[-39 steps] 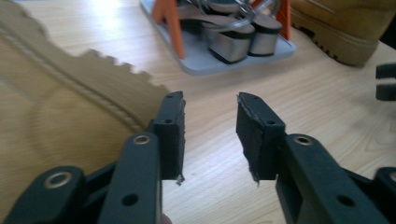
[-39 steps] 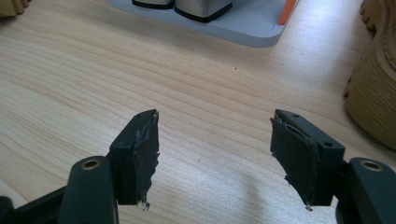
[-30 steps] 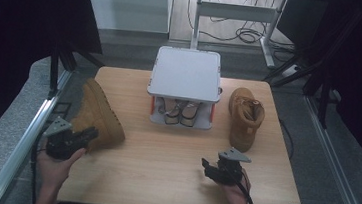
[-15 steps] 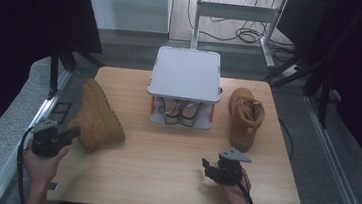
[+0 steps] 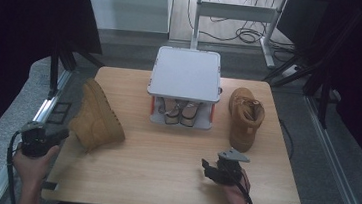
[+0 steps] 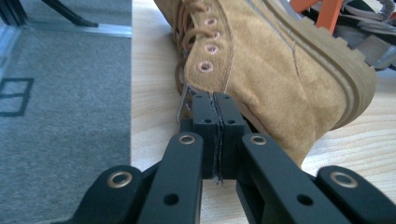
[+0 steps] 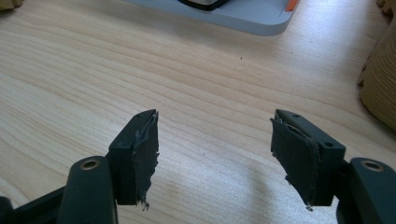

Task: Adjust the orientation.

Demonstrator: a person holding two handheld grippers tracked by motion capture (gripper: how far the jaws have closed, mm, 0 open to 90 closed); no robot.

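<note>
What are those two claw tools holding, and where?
The left gripper is shut at the tan boot's laced collar; whether it pinches anything cannot be told. The right gripper holds nothing.

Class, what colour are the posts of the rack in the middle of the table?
Orange posts, clearest in the high view.

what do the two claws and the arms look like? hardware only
Both claws, left claw and right claw, are matte black with brass-ringed pivot holes and frayed dark pads. A grey three-cornered plate tops the right one. Black cables trail from each. Forearms show no sleeves.

boot: tan suede | rack: grey, orange posts | table: pale wood grain | hand-held gripper jaws: black
</note>
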